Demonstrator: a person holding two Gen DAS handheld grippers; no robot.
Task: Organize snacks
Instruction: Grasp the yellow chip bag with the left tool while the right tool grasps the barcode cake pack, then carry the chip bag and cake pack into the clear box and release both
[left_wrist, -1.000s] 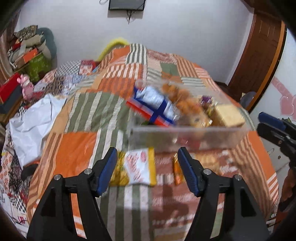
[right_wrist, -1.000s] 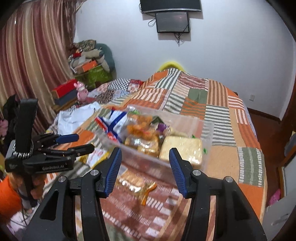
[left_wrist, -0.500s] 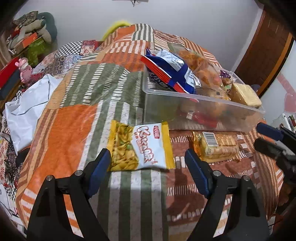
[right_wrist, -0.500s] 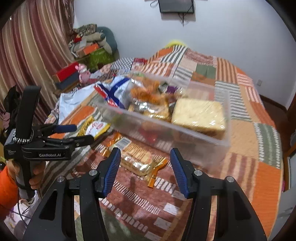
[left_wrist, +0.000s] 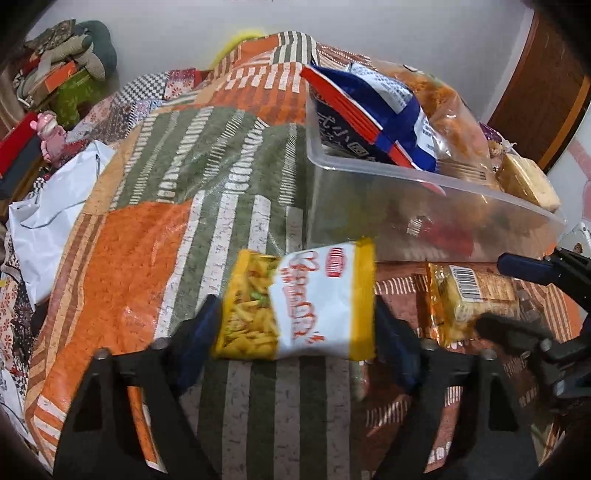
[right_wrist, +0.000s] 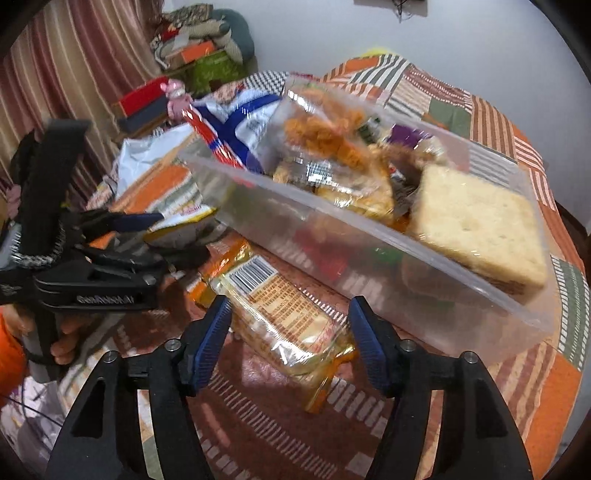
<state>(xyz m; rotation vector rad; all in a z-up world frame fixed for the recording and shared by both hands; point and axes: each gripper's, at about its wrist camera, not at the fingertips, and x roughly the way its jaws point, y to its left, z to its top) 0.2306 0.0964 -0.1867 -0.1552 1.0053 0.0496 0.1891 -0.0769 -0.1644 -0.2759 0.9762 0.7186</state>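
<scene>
A yellow-and-white snack packet lies on the patchwork bed cover in front of a clear plastic bin. My left gripper is closing on the packet, with a pad touching each end; the right wrist view shows the packet bulging between the left gripper's fingers. A clear-wrapped biscuit pack with a barcode lies beside it. My right gripper straddles this pack; its jaws are opening and the pads stand off it. The bin holds a blue-and-white bag, orange snacks and a cracker pack.
The bed cover extends left and far behind the bin. A white plastic bag and a pink toy sit off the left edge. A wooden door is at right, a striped curtain at left.
Both grippers have come down toward the bed. The left jaws widened, then closed in on the yellow packet. The right jaws spread wider around the biscuit pack.
</scene>
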